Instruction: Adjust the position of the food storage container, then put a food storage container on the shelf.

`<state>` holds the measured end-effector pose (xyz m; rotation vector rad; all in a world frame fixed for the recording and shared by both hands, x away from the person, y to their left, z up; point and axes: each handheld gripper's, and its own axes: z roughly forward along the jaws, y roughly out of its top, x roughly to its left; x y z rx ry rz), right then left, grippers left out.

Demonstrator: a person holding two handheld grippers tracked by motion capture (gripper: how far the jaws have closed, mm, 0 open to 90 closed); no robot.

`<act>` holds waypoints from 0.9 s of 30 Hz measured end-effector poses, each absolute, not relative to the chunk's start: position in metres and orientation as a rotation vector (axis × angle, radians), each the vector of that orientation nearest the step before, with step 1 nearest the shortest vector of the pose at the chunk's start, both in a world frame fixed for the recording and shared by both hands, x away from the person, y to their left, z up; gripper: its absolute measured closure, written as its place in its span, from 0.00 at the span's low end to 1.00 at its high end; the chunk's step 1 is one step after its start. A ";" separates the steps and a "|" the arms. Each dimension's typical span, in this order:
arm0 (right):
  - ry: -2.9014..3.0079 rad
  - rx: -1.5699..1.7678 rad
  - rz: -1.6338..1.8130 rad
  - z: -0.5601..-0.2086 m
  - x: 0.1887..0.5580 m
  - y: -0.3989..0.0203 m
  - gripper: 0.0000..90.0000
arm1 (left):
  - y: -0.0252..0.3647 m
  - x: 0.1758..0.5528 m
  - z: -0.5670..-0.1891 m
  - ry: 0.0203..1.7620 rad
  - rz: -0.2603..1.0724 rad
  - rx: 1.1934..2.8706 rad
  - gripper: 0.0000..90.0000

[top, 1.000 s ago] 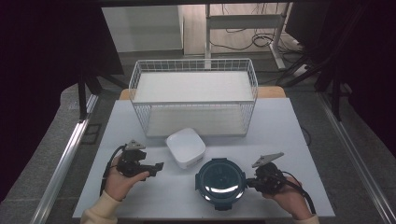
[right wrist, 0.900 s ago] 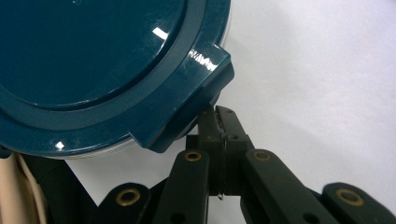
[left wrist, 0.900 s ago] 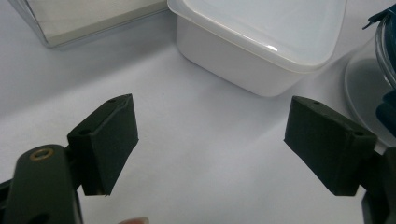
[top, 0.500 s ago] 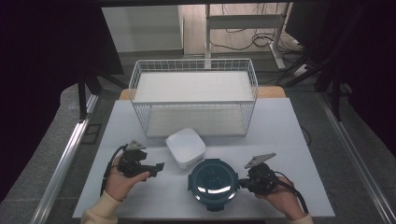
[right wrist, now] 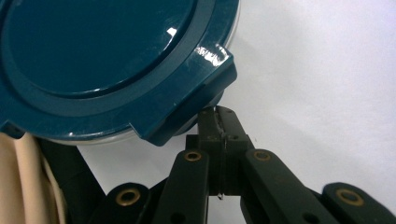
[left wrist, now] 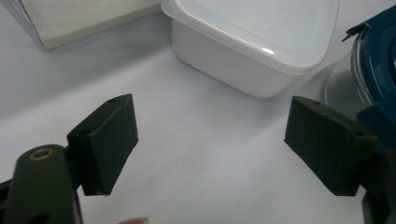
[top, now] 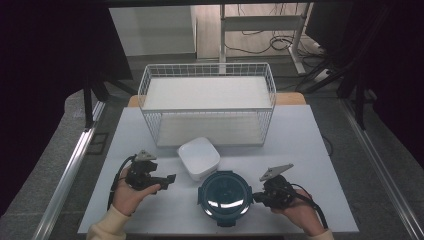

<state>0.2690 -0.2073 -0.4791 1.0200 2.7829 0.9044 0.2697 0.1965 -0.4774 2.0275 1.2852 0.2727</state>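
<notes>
Your right gripper (right wrist: 219, 140) sits at edge of round teal-lidded container (top: 224, 196), likely to work lid's latch tab (right wrist: 201, 100). Its jaws are pressed fully together under that tab; whether they pinch it, can't tell. Your left gripper (left wrist: 215, 140) waits level, jaws spread wide, nothing between. White square box (left wrist: 252, 42) lies just ahead of it, teal container at its right jaw. Wire basket (top: 207, 102) stands beyond both.

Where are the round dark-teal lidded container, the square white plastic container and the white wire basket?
round dark-teal lidded container (top: 223, 197), high view, centre of its lid
square white plastic container (top: 198, 157), high view, middle of its lid
white wire basket (top: 209, 111), high view, front top rim
</notes>
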 end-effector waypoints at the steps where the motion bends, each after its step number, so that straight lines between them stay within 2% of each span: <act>1: 2.766 1.028 0.919 -0.477 0.270 -0.210 1.00 | 0.197 0.269 -0.476 1.289 0.279 2.020 0.19; 6: 2.624 1.145 1.030 -0.464 0.270 -0.238 0.99 | 0.201 0.268 -0.472 1.289 0.292 1.995 0.20; 7: 2.603 1.161 1.044 -0.464 0.269 -0.241 0.95 | 0.201 0.268 -0.472 1.290 0.291 1.993 0.20; 8: 2.544 1.216 1.083 -0.465 0.270 -0.247 0.73 | 0.201 0.268 -0.472 1.290 0.289 1.993 0.20; 9: 2.544 1.216 1.083 -0.465 0.270 -0.247 0.73 | 0.200 0.267 -0.473 1.291 0.287 1.992 0.20; 11: 2.502 1.287 1.134 -0.468 0.272 -0.250 0.51 | 0.200 0.267 -0.473 1.287 0.285 1.996 0.20; 14: 2.483 1.343 1.168 -0.470 0.274 -0.251 0.37 | 0.198 0.267 -0.472 1.299 0.294 1.992 0.20; 17: 2.482 1.371 1.195 -0.470 0.276 -0.250 0.30 | 0.198 0.266 -0.472 1.319 0.319 1.979 0.20; 27: 2.482 1.407 1.224 -0.469 0.278 -0.249 0.23 | 0.196 0.261 -0.466 1.296 0.266 1.945 0.19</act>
